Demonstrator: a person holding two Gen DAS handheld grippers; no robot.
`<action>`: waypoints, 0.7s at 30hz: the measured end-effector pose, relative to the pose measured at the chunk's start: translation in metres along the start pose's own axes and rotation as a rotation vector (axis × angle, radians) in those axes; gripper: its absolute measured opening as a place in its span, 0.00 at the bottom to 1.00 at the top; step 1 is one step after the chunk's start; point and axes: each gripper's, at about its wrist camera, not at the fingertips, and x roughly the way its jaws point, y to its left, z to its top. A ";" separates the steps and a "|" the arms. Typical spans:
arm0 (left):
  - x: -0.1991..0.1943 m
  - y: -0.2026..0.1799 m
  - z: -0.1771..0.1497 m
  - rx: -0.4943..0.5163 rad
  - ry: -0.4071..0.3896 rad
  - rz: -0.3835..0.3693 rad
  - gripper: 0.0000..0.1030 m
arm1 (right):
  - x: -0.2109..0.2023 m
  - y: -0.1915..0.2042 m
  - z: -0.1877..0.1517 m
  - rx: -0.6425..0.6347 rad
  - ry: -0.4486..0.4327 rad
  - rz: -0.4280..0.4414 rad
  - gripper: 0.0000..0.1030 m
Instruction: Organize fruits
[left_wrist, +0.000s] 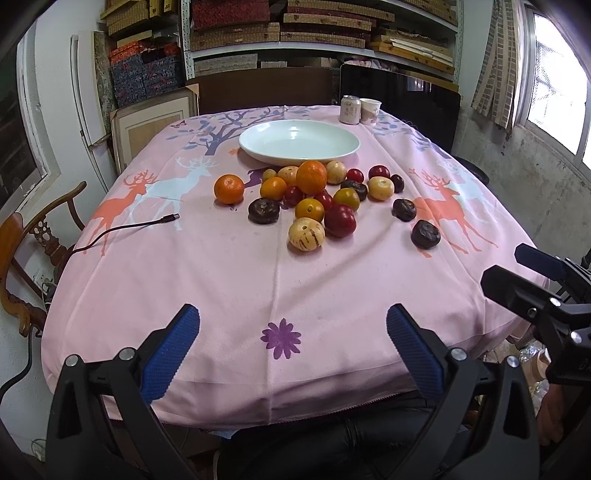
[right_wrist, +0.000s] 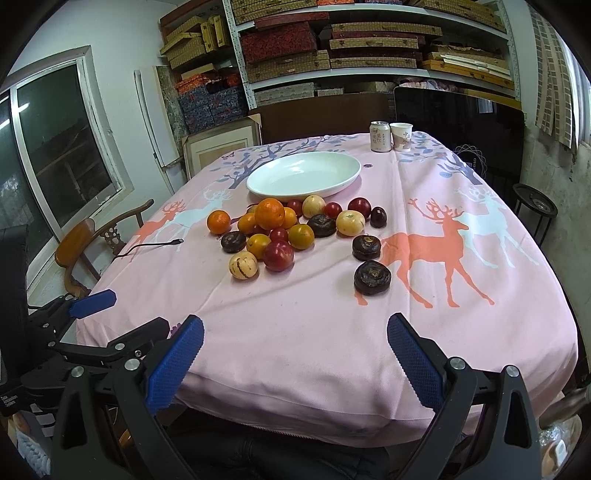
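Observation:
A heap of fruit lies mid-table: a big orange (left_wrist: 311, 177) (right_wrist: 269, 213), a striped pale melon (left_wrist: 306, 234) (right_wrist: 243, 265), a red plum (left_wrist: 340, 220) (right_wrist: 279, 255), and dark brown fruits (left_wrist: 425, 233) (right_wrist: 372, 277) off to the right. Behind the heap sits an empty white plate (left_wrist: 266, 147) (right_wrist: 266, 184). My left gripper (left_wrist: 293, 350) is open over the table's near edge, well short of the fruit. My right gripper (right_wrist: 295, 354) is open too, also at the near edge. Each shows in the other's view: right gripper (left_wrist: 517, 273), left gripper (right_wrist: 122, 314).
A pink deer-print cloth (left_wrist: 221, 266) (right_wrist: 332, 325) covers the table. A black USB cable (left_wrist: 122, 229) (right_wrist: 155, 245) trails off the left side. A can (left_wrist: 349, 109) (right_wrist: 379, 137) and paper cup (left_wrist: 370, 110) (right_wrist: 401, 137) stand at the far right. A wooden chair (left_wrist: 22, 258) stands left.

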 end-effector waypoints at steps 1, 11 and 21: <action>0.000 0.000 0.000 0.000 0.000 0.000 0.96 | 0.000 0.000 0.000 0.000 0.000 0.000 0.97; 0.000 -0.001 -0.001 0.000 0.002 -0.001 0.96 | 0.000 0.000 0.000 0.002 0.000 0.000 0.97; 0.000 0.000 0.000 0.000 0.002 0.000 0.96 | 0.000 0.000 0.000 0.001 0.001 0.000 0.97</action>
